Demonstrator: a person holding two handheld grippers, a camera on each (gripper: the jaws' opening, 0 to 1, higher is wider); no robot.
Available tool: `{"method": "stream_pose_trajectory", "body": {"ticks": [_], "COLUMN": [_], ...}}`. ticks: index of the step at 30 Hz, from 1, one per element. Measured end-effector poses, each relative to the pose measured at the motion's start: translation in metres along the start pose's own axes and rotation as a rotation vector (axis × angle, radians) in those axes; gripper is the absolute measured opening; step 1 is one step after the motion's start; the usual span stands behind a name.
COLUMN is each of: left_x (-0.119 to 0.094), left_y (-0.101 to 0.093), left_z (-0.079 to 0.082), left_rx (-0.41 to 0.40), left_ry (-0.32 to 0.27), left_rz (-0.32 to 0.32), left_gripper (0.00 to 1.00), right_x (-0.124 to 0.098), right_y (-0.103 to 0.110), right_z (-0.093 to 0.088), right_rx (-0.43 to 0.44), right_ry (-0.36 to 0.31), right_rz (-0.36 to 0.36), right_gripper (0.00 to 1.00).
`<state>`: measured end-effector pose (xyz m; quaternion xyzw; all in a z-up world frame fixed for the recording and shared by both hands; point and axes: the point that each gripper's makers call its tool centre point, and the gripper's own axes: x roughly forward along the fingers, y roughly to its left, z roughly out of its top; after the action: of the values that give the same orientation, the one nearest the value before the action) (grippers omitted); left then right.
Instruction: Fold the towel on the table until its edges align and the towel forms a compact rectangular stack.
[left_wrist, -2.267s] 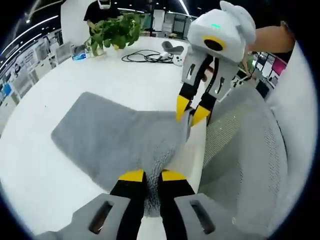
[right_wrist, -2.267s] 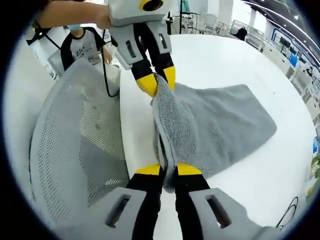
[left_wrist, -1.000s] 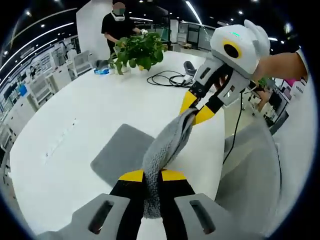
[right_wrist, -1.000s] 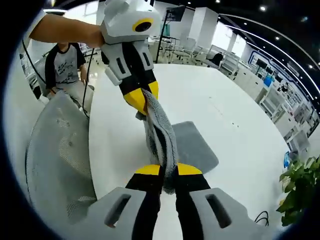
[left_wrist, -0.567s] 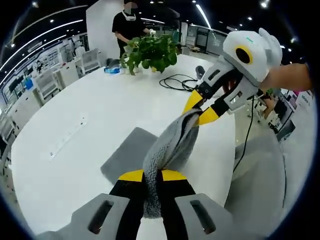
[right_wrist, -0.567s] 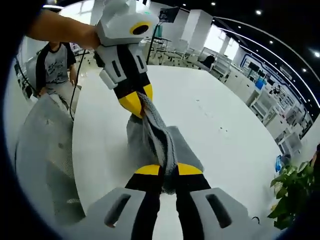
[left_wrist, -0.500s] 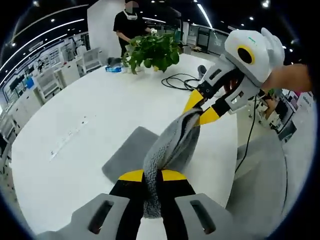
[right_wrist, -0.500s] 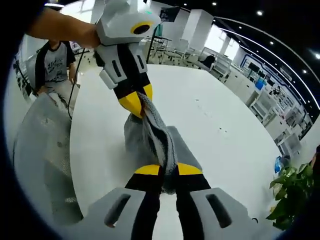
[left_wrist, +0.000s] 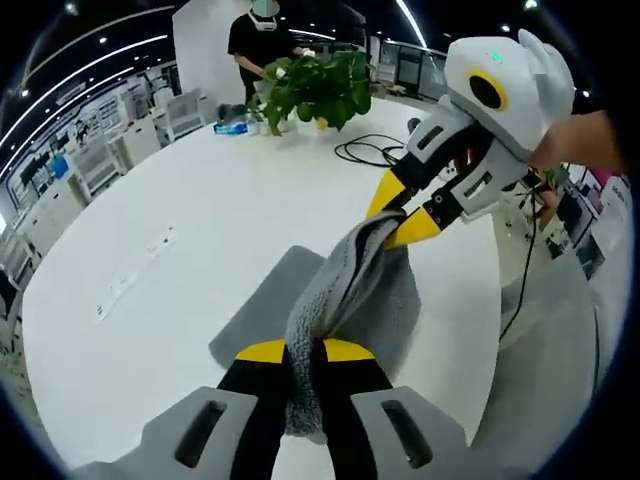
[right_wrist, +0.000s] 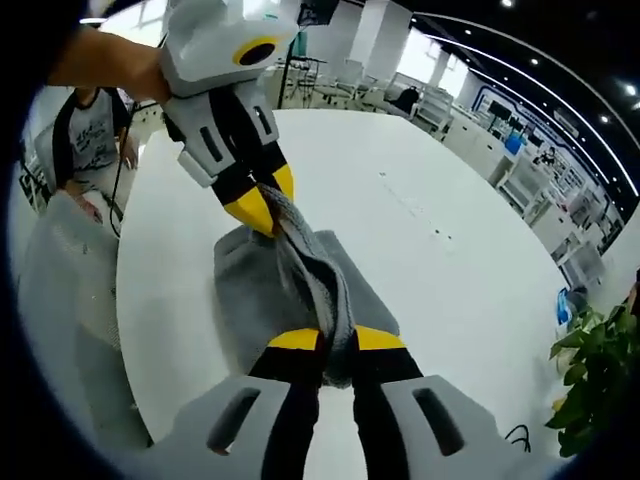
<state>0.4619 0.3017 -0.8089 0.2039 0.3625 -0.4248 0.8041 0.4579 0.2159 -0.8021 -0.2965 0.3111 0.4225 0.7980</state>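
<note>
Left tool (left_wrist: 304, 350) and right tool (right_wrist: 324, 338) each clamped on one towel (left_wrist: 345, 290) corner, raised edge stretched taut between them so it folds squarely. Beneath and ahead, remainder draped onto white desk (left_wrist: 190, 215).

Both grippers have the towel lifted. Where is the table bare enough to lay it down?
The white table is bare between the grey terry towel and the potted green plant. The far end is crowded by the plant and a black cable coil; a grey mesh chair borders the near edge.
</note>
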Motion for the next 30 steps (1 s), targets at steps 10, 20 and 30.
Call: {"method": "stream_pose_trajectory", "body": {"ticks": [10, 20, 30], "left_x": [0.026, 0.053, 0.071], "left_y": [0.019, 0.031, 0.036], "left_z": [-0.009, -0.030, -0.041], "left_rx": [-0.058, -0.080, -0.076], "left_ry": [0.023, 0.108, 0.149], "left_rz": [-0.006, -0.022, -0.050], "left_gripper": [0.12, 0.13, 0.13], "right_x": [0.028, 0.059, 0.076], "right_y": [-0.016, -0.023, -0.027], "right_z": [-0.011, -0.019, -0.030], "right_rx": [0.046, 0.100, 0.107], "right_ry": [0.004, 0.047, 0.081], "right_rz": [-0.015, 0.023, 0.076], "right_gripper": [0.11, 0.10, 0.12]}}
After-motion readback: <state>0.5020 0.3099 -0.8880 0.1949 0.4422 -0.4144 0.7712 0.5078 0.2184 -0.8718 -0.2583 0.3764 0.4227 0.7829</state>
